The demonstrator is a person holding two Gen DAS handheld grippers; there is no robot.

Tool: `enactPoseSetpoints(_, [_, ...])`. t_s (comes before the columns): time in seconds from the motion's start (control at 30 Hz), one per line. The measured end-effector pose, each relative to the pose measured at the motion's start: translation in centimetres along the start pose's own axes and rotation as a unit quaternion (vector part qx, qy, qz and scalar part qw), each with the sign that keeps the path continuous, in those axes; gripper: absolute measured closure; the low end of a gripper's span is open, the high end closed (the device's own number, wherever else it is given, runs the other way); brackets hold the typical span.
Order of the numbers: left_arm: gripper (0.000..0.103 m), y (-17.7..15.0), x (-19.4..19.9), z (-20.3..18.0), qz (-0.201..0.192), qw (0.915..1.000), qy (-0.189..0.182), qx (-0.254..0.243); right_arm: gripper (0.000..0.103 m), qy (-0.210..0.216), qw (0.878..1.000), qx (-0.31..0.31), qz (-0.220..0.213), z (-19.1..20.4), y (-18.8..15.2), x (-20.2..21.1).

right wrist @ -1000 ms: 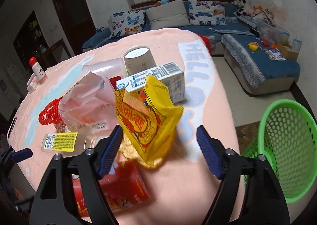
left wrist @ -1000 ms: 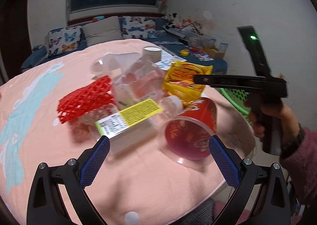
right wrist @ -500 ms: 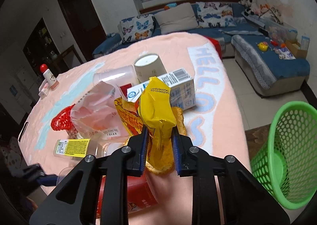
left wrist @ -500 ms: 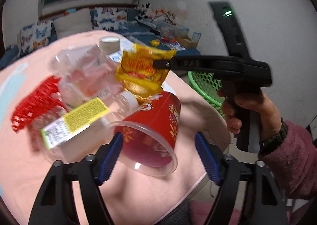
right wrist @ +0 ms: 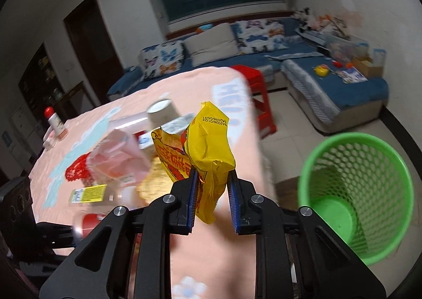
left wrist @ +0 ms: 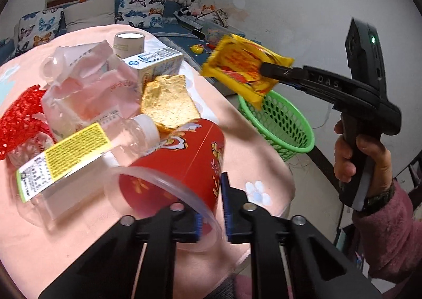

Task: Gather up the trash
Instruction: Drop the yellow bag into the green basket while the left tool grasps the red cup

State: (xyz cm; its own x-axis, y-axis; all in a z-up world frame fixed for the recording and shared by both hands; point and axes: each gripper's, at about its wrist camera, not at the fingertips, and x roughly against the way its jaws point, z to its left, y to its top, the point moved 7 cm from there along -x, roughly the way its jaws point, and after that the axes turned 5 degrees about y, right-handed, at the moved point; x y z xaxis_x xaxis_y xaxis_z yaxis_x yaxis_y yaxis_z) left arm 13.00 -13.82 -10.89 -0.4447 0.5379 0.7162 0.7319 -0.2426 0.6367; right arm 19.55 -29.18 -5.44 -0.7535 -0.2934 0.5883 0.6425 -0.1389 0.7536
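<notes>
Right gripper (right wrist: 211,193) is clamped on the yellow wrapper (right wrist: 204,151), lifted clear of the table (left wrist: 87,222) and hanging in the air, crumpled between the blue pads; from the left wrist camera that wrapper (left wrist: 245,69) sits out past the table edge, above the green basket (left wrist: 284,125) on the floor. The basket (right wrist: 356,193) is down to the right of the right gripper, and what lies in its bottom is hard to make out through the blur. On the other side, the left gripper (left wrist: 212,209) has its jaws closing on the red cup (left wrist: 182,164), which lies on its side on the pink cloth, clear rim toward the camera; the pads (left wrist: 224,204) pinch the cup's wall at that rim, one inside and one outside, as far as the view lets me say. The rest of the pile is there on the table: a clear bottle (left wrist: 79,151) with a yellow label touching the cup, a cracker (left wrist: 168,104) just behind it, a milk carton (left wrist: 155,64), a pink bag (left wrist: 87,88), red netting (left wrist: 18,117) at the left, and a paper cup (left wrist: 129,40) at the back. The person's hand (left wrist: 361,156) grips the right gripper's handle, pink sleeve (left wrist: 387,230) below.
</notes>
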Motion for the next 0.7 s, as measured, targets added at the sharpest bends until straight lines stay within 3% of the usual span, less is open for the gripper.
enactPoseSetpoints(0.17, [0.098,0.0,0.8,-0.5,-0.007,0.9997,0.009,-0.022,0.081,-0.052,0.998,-0.025,-0.002,-4.6,-1.2,1.1])
enactPoseSetpoints(0.43, [0.098,1.9,2.3,-2.3,-0.028,0.9985,-0.01,-0.046,0.081,-0.138,0.987,-0.078,0.025,-13.1,-3.8,0.7])
enactPoseSetpoints(0.7, [0.098,6.1,1.9,-6.1,-0.039,0.9949,-0.042,-0.083,0.076,-0.164,0.978,-0.115,0.052,-18.3,-5.7,-0.3])
